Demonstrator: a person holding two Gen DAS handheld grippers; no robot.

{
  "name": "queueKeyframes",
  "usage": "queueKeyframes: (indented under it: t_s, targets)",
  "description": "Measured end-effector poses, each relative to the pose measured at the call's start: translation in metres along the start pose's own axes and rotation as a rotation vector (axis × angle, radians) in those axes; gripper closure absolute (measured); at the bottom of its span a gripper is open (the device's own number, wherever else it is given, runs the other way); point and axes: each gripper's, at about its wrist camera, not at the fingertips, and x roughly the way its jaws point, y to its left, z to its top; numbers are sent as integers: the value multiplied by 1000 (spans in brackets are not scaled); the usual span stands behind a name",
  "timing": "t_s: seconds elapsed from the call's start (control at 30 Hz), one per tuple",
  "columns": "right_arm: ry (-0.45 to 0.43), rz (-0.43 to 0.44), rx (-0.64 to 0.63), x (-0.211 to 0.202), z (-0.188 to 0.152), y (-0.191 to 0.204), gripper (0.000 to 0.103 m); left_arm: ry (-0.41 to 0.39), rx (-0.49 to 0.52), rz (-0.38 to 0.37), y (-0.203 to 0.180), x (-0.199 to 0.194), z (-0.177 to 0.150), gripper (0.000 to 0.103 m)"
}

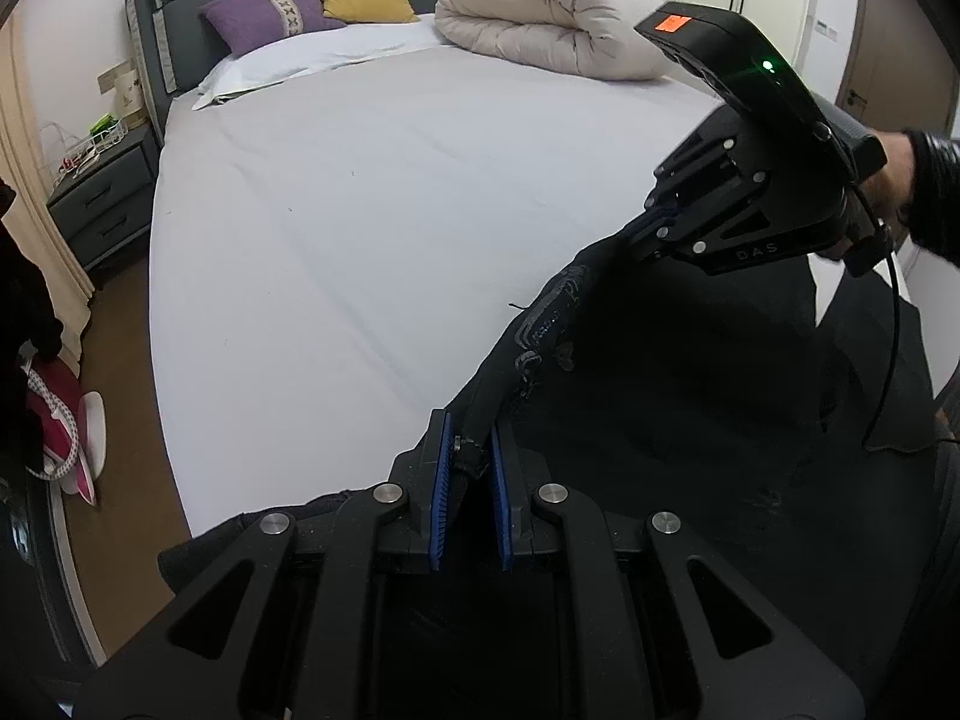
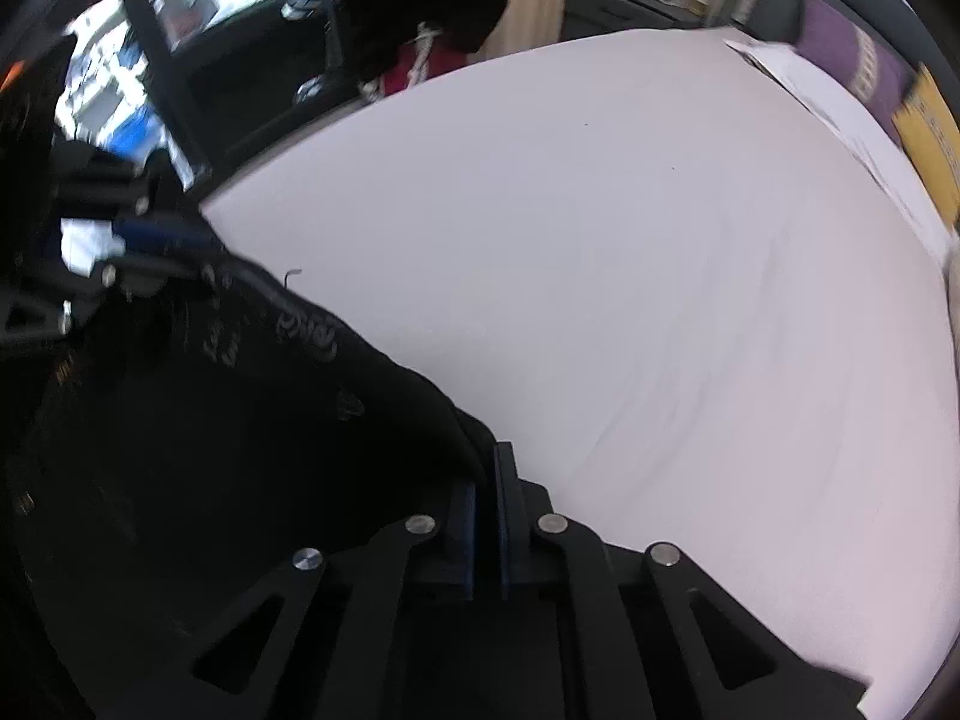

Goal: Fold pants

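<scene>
both grippers, left gripper point(image 1: 468, 468) at lower centre and right gripper point(image 1: 654, 222) at right, have jaws clamped on the black pants' point(image 1: 660, 372) edge, stretching it taut above the bed point(image 1: 360, 210), likely to lay it flat.

Matt black cloth pants point(image 1: 660, 372), smooth white cloth sheet point(image 1: 372, 228), ribbed blue pads point(image 1: 440, 492)

The letters "DAS" stand embossed on the black body of the right gripper point(image 1: 651, 222) (seen from the left wrist view). The pale print on the pants point(image 1: 660, 372) is unreadable.
</scene>
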Motion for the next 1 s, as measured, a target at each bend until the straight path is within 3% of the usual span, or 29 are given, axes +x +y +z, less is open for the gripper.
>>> queueKeyframes:
  t_s: [0.17,0.4,0.57,0.8,1.0]
  targets:
    - [-48,99,91,-10,-1,12,98,-17,-25,-1,-13,-22,-10,92]
    - [-2,106,-93,-39,-32,66,98,-34,12,-22,-45,-71,-38,92]
    - [67,14,-291,-59,-76,116,98,8,137,-70,-94,-101,-70,93]
    - [158,-282,-725,-54,-145,203,99,120,309,-124,-177,-119,-130,94]
    - [157,-317,-789,-50,-173,238,99,154,305,-166,-202,-138,-159,95]
